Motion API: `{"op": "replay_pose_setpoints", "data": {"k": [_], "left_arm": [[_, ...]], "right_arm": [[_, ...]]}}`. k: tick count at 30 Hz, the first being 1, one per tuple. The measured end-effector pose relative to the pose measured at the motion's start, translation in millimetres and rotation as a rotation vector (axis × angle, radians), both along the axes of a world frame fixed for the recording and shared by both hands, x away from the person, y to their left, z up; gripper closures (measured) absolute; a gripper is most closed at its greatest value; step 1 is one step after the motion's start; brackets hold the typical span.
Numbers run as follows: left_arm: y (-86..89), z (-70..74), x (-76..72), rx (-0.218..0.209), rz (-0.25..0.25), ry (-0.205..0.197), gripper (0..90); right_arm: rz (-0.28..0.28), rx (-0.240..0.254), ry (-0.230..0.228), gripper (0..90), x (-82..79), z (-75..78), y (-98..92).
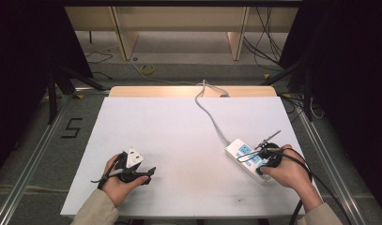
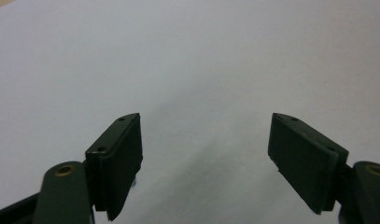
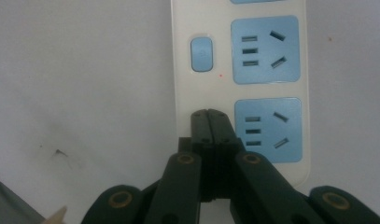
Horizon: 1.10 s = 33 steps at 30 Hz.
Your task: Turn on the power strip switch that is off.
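- A white power strip [image 1: 247, 158] lies on the right part of the white table [image 1: 179, 140], set at a slant, its near end under the person's right hand [image 1: 286, 172].
- Its top carries pale blue socket panels; in the right gripper view two full panels show on the power strip [image 3: 201, 93], each with three short slots and two angled slots.
- A small blue switch button [image 3: 201, 54] sits beside the upper panel, with a tiny red dot just below it.
- A white cord [image 1: 210, 112] runs from the strip's far end across the table and over the far edge.
- The right gripper [image 3: 209, 116] is clenched, its two black jaws pressed flat together with nothing between them; the tips sit over the strip's white face, just left of the nearer socket panel. Whether they touch it I cannot tell.
- In the high view the right gripper [image 1: 268, 152] rests over the strip's near half, and its black cable loops back past the wrist.
- The left gripper [image 2: 206, 140] is released, jaws spread wide over bare white table with nothing between them.
- In the high view the left gripper [image 1: 132, 164] sits at the table's near left, held in the left hand [image 1: 120, 180], well apart from the strip.
- A faint dark scuff [image 3: 59, 153] marks the table left of the strip.
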<state>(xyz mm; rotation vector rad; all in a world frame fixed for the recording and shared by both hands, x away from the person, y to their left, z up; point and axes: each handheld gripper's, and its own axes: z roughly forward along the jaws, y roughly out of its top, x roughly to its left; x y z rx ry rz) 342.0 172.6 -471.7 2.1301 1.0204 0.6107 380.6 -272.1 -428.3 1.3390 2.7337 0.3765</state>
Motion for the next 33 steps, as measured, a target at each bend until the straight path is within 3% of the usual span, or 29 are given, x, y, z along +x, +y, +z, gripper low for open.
{"op": "replay_pose_setpoints", "data": {"k": [33], "left_arm": [[-0.1,0.0,0.1,-0.001,0.0,0.001,26.0]], "right_arm": [[0.009,0.03,-0.025,90.0,-1.9,1.1,-3.7]]}}
